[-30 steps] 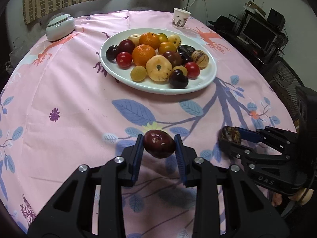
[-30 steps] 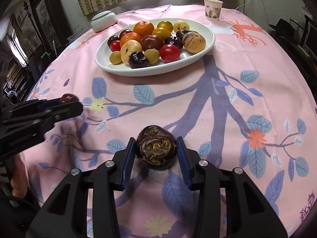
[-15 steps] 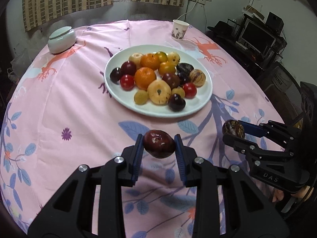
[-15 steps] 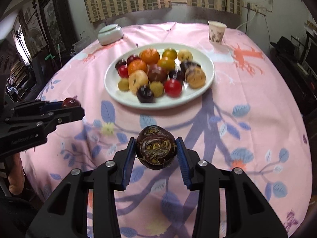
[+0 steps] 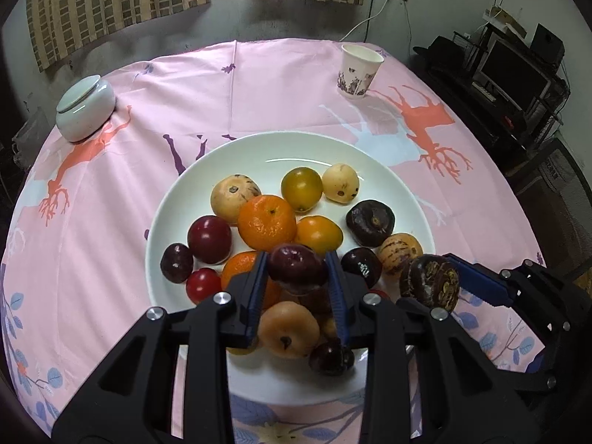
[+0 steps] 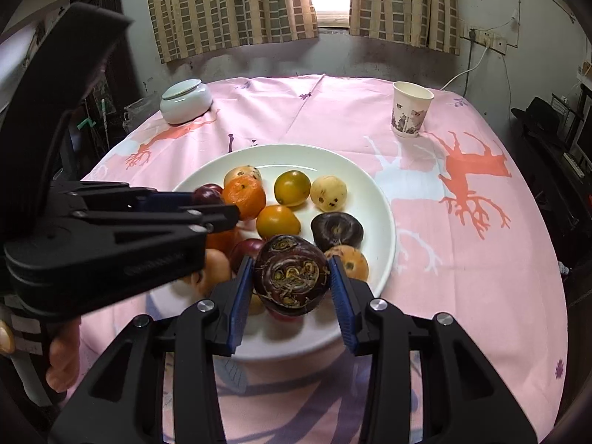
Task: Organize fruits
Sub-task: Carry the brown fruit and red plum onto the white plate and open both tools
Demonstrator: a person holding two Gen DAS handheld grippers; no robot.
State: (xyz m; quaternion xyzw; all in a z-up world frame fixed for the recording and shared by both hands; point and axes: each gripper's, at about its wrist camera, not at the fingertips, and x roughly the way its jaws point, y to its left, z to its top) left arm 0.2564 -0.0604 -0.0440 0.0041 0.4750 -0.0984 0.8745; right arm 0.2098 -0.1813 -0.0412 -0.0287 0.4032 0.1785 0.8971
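Observation:
A white plate (image 5: 370, 155) on the pink tablecloth holds several fruits: oranges, yellow and red tomatoes, plums, pale melons. It also shows in the right wrist view (image 6: 377, 199). My left gripper (image 5: 298, 273) is shut on a dark red plum (image 5: 296, 268), held above the plate's near half. My right gripper (image 6: 292, 277) is shut on a dark brown water chestnut (image 6: 290, 273), held above the plate's near right part. In the left wrist view the right gripper (image 5: 431, 283) with the water chestnut (image 5: 429, 281) hangs at the right. In the right wrist view the left gripper (image 6: 211, 203) reaches in from the left.
A paper cup (image 5: 359, 70) stands at the far right of the table, also in the right wrist view (image 6: 410, 113). A pale lidded jar (image 5: 85, 107) sits far left. Shelves with electronics (image 5: 518, 74) stand beyond the table's right edge.
Both grippers have moved forward from the near tablecloth to above the plate, each still holding its fruit.

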